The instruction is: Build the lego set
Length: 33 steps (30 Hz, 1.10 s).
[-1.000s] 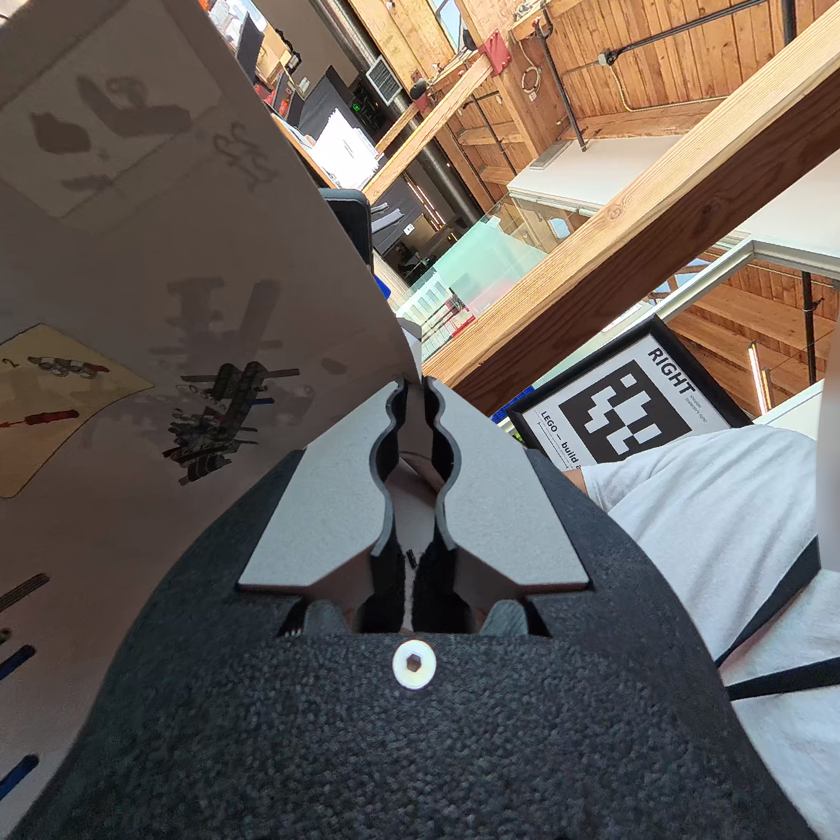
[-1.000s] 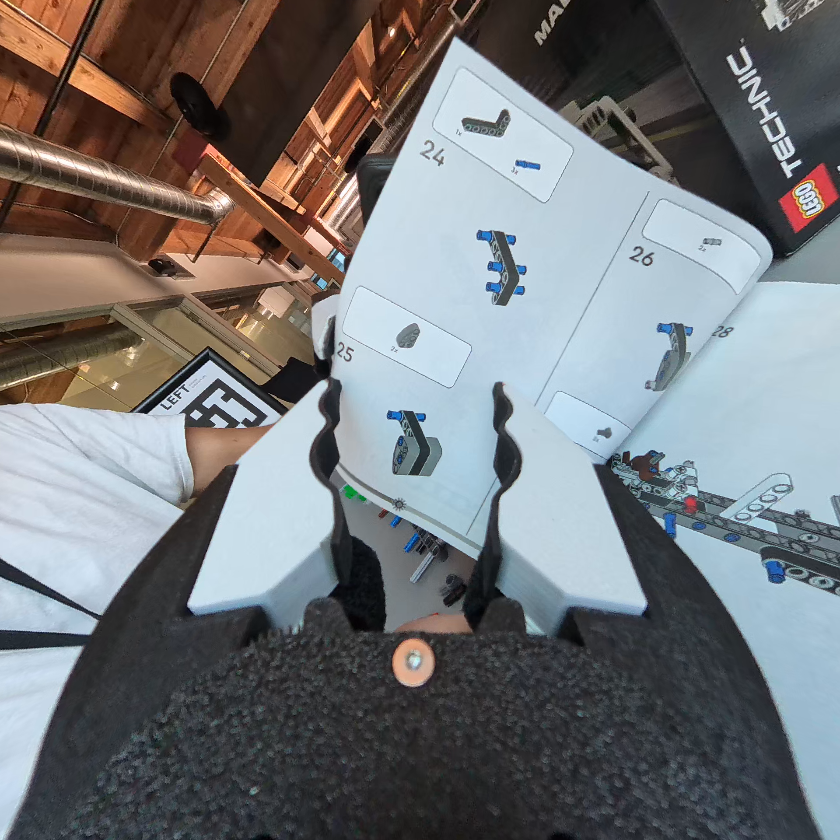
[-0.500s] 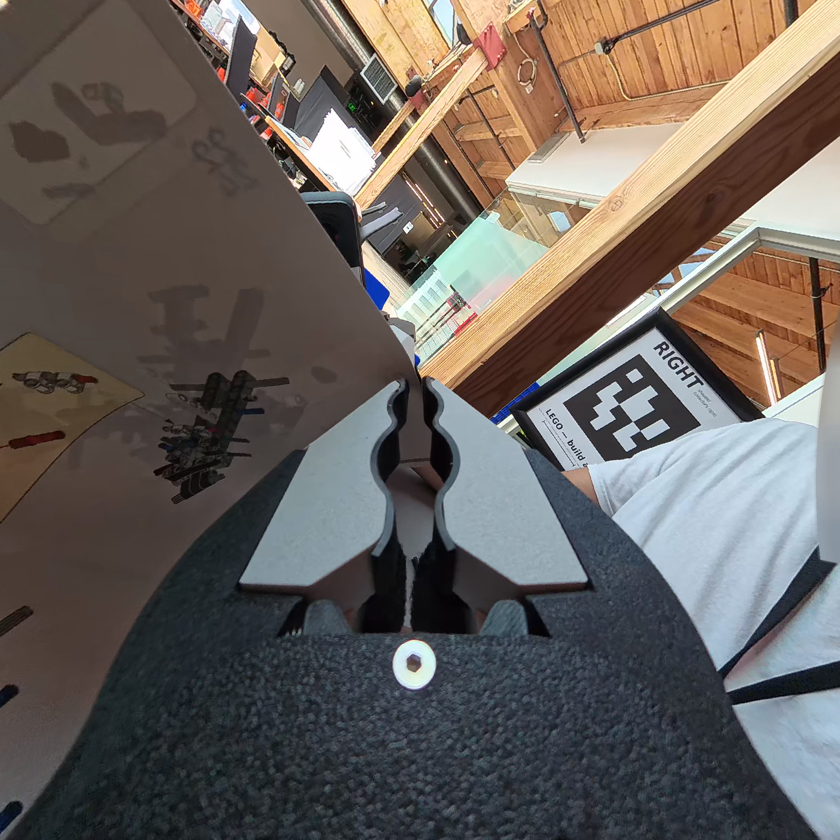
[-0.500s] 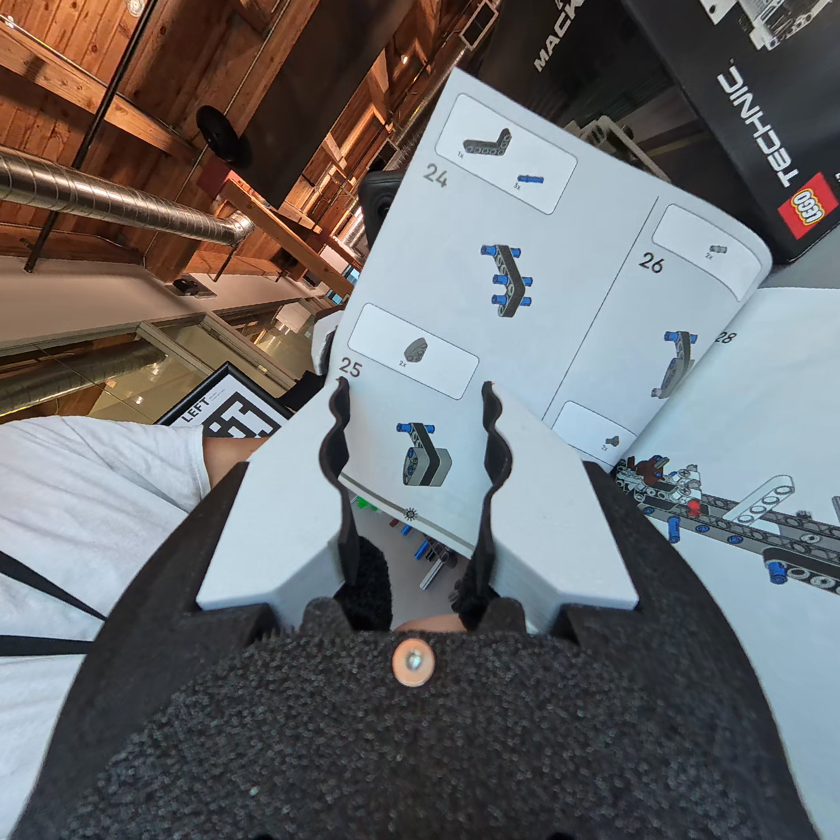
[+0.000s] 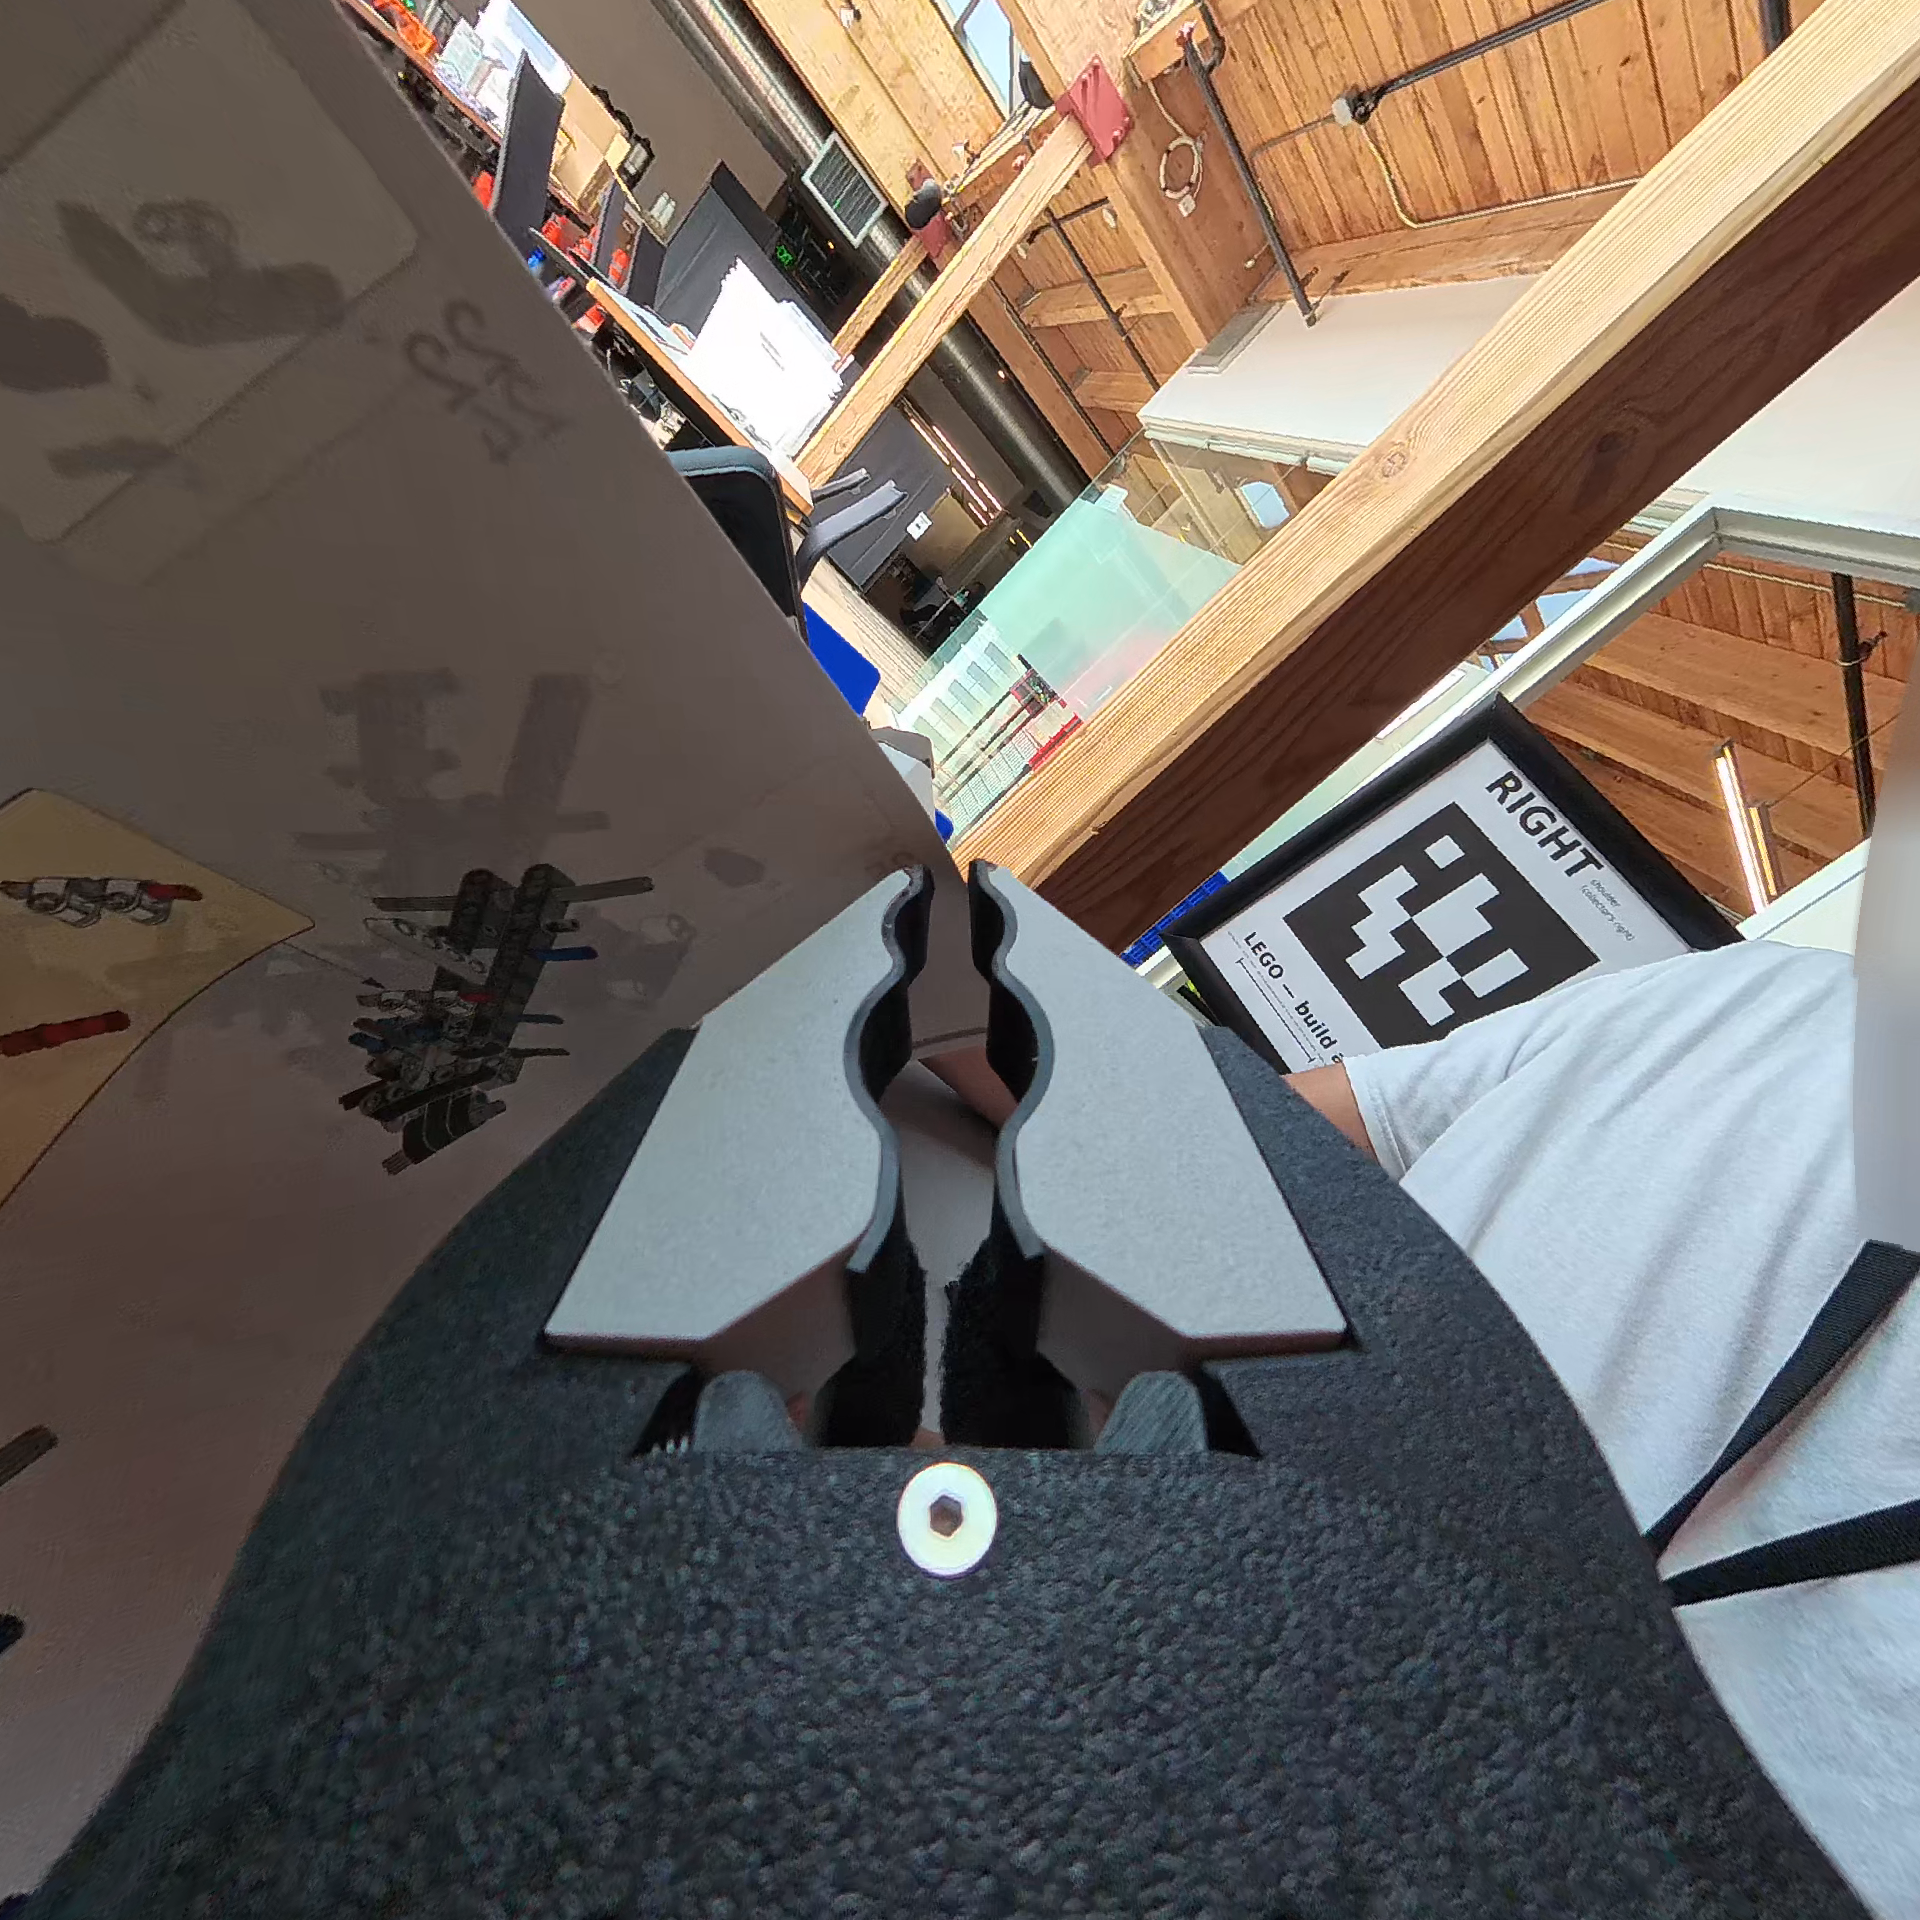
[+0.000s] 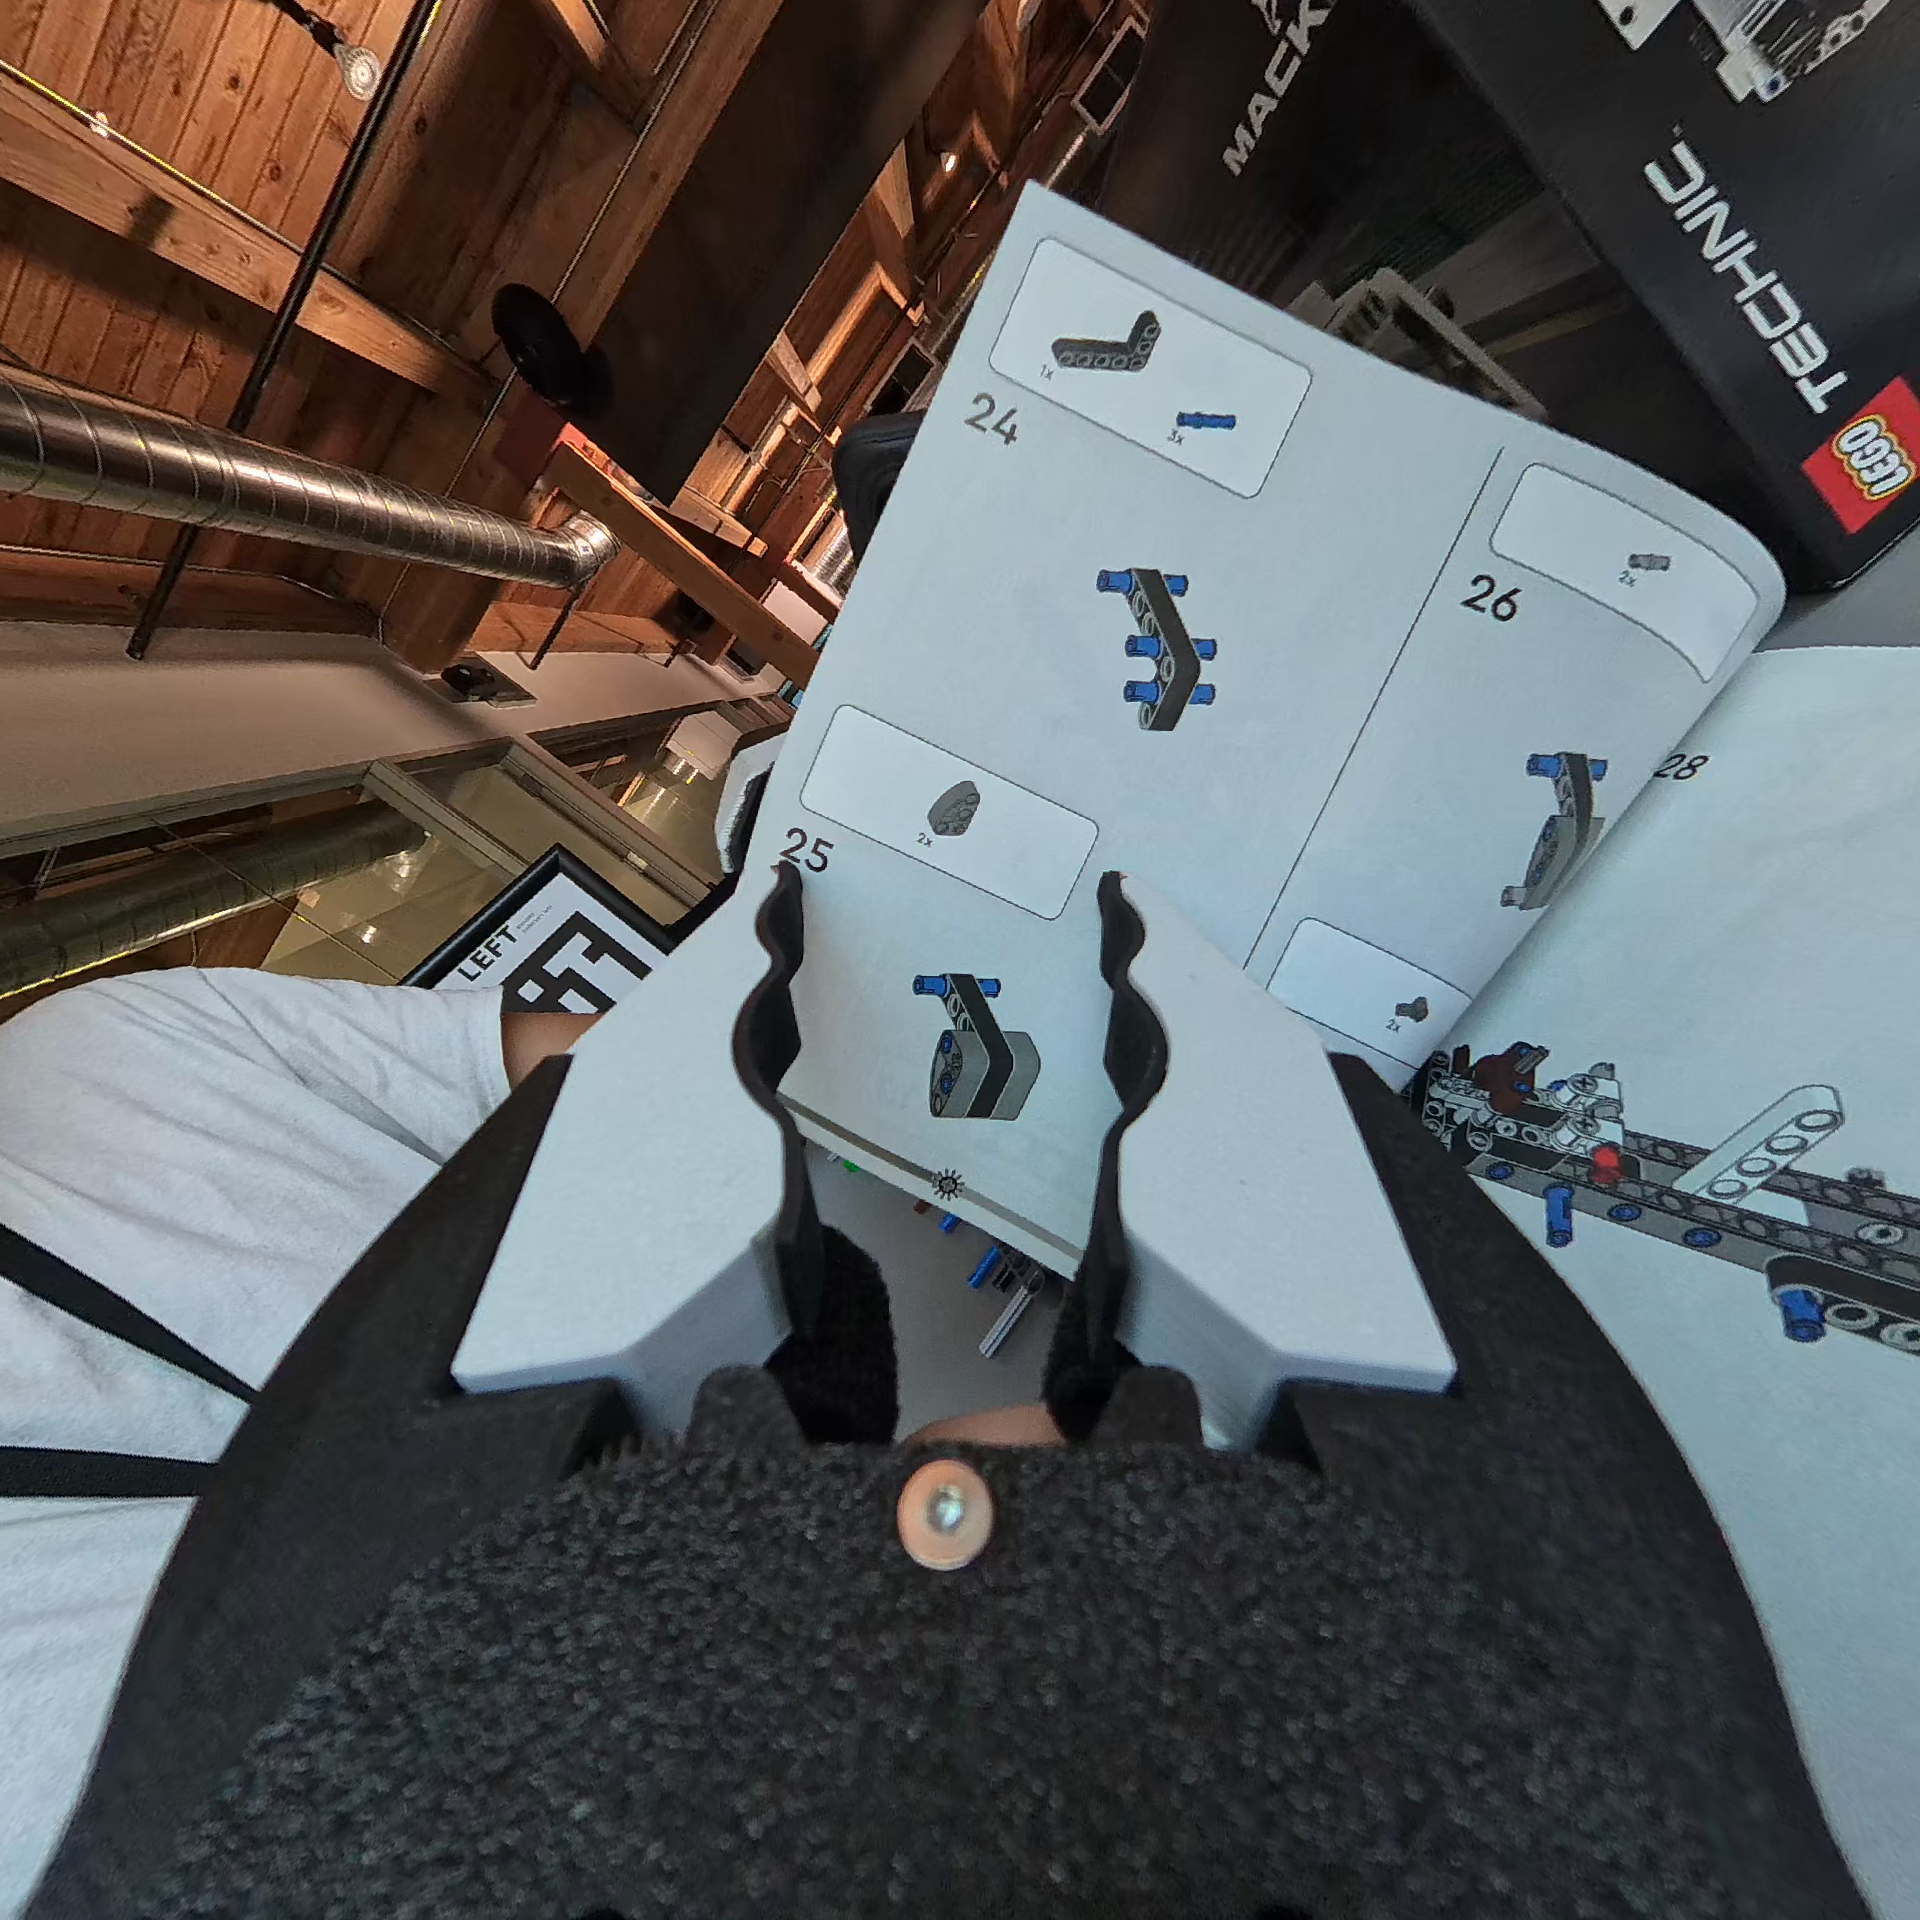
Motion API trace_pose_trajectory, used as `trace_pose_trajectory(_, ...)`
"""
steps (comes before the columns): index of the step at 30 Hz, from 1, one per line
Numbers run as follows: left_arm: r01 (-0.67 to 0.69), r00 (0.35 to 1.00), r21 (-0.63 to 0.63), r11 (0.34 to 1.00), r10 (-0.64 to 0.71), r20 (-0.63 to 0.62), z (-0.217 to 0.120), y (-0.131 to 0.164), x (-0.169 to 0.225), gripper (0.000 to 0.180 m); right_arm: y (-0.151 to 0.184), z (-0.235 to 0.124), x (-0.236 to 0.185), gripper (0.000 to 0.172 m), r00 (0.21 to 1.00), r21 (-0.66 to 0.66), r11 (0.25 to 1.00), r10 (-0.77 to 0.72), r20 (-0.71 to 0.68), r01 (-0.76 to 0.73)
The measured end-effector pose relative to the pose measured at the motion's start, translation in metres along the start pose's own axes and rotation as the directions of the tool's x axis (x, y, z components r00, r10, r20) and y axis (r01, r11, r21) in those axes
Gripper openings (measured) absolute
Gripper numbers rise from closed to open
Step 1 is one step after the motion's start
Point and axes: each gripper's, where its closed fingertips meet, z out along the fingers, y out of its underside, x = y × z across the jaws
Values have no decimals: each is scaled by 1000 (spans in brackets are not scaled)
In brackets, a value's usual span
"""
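White booklet page (image 6: 1195, 665) is being held upright over the open instruction booklet (image 6: 1766, 935).

Its lower corner is being pinched by the nearly closed left hand-held gripper (image 5: 948, 883); the right hand-held gripper (image 6: 945, 883) is being held wide open just before the printed face, gripping nothing. A black box (image 6: 1714, 208) is being seen behind.

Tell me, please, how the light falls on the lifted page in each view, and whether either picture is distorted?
Left wrist view: the page is backlit and dim, print from its far side ghosting through, while the beam is sunlit. Right wrist view: the page is evenly lit, its drawings crisp. Both views bend straight lines, like wide-angle lenses.
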Motion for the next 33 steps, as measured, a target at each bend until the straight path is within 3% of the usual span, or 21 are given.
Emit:
trace_pose_trajectory(27,12,1000,10,1000,-12,-2,6,-2,-5,0,-4,-5,-5,55,998,22,999,32,47,-33)
trace_pose_trajectory(33,9,998,45,999,-11,60,6,-11,-16,0,-7,-17,-5,59,974,-5,986,-166,-153,167)
